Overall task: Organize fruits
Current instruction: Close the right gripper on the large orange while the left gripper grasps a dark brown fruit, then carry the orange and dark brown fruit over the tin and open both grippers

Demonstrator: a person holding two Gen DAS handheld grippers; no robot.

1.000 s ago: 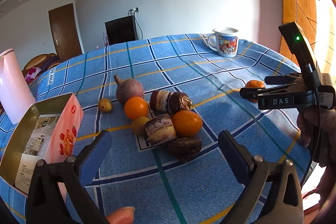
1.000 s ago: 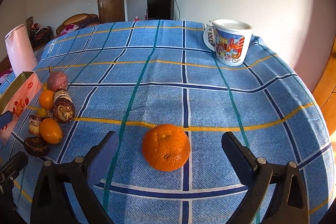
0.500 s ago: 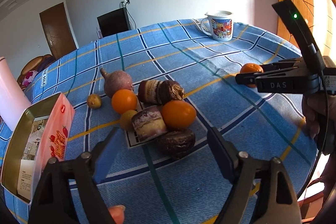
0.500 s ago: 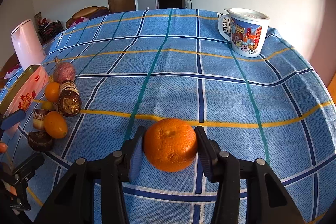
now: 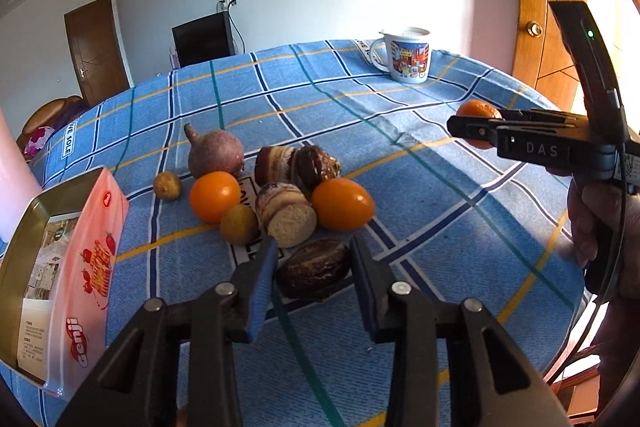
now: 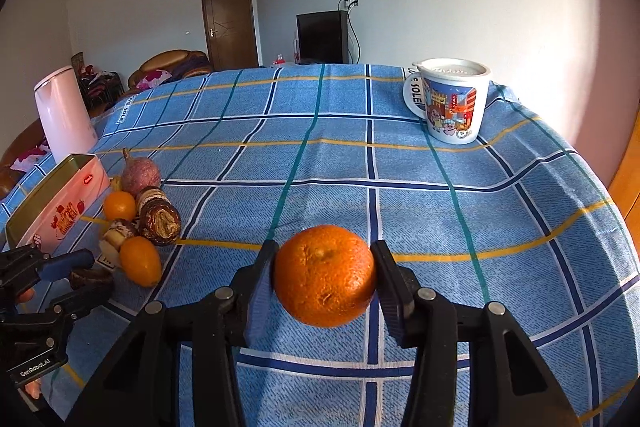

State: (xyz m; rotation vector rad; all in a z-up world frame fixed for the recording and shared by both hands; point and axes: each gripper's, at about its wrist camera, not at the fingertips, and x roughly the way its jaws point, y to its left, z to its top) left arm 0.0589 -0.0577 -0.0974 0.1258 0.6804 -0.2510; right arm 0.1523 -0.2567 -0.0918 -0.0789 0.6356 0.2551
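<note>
My right gripper (image 6: pixel 325 273) is shut on a large orange (image 6: pixel 325 275) and holds it above the blue checked tablecloth; the orange also shows in the left wrist view (image 5: pixel 478 111). My left gripper (image 5: pixel 314 267) has closed around a dark brown wrinkled fruit (image 5: pixel 314 273) at the near edge of a fruit cluster. The cluster holds a purple round fruit (image 5: pixel 216 153), two small orange fruits (image 5: pixel 214 195) (image 5: pixel 342 203), two small yellow-brown fruits (image 5: pixel 239 225), and brown cut pieces (image 5: pixel 286 213).
An open tin box (image 5: pixel 60 259) with a pink side lies left of the cluster. A printed mug (image 6: pixel 452 105) stands at the far right of the table. A pink-white jug (image 6: pixel 64 115) stands far left. The table edge curves away on the right.
My right gripper closed on the orange and lifted it. My left gripper moved forward and down to the dark brown fruit, and its jaws narrowed around it.
</note>
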